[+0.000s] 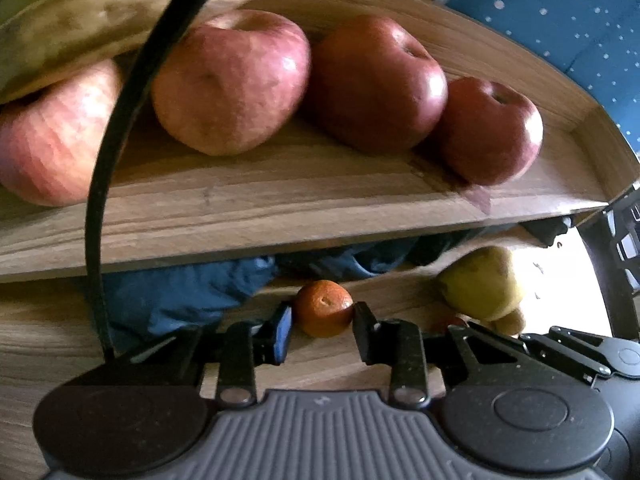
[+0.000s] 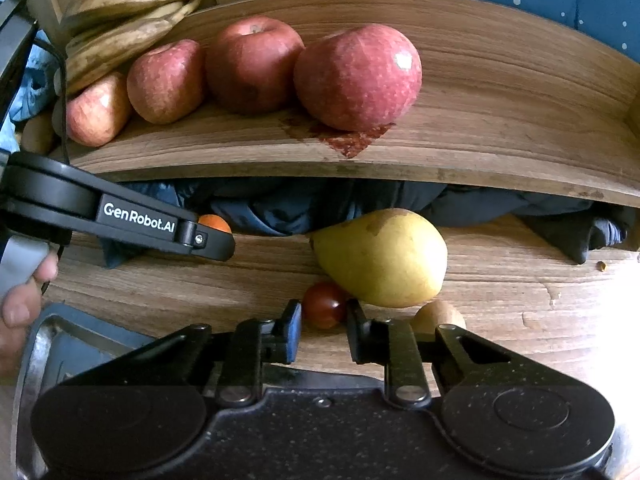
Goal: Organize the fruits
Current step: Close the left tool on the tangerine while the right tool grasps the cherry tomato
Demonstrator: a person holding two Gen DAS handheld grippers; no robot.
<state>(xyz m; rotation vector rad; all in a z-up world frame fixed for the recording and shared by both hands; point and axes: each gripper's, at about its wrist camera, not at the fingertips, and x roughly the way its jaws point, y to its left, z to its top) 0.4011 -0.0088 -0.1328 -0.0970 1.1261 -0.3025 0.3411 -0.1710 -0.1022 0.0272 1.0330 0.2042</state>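
Observation:
My left gripper (image 1: 322, 322) is shut on a small orange mandarin (image 1: 324, 308), held low over the wooden table. My right gripper (image 2: 323, 320) is shut on a small dark red tomato (image 2: 325, 305) beside a yellow pear (image 2: 382, 258) that lies on the table. The pear also shows in the left wrist view (image 1: 482, 282). Several red apples (image 1: 232, 80) (image 2: 358, 76) sit in a row on a raised wooden tray (image 1: 280, 196) (image 2: 500, 120). Bananas (image 2: 128, 12) lie at the tray's left end.
Dark blue cloth (image 2: 280, 208) is bunched under the tray. A small brown fruit (image 2: 434, 314) lies right of the tomato. The left gripper's arm (image 2: 120, 216) reaches in at the left of the right wrist view. A black cable (image 1: 120, 120) crosses the left view.

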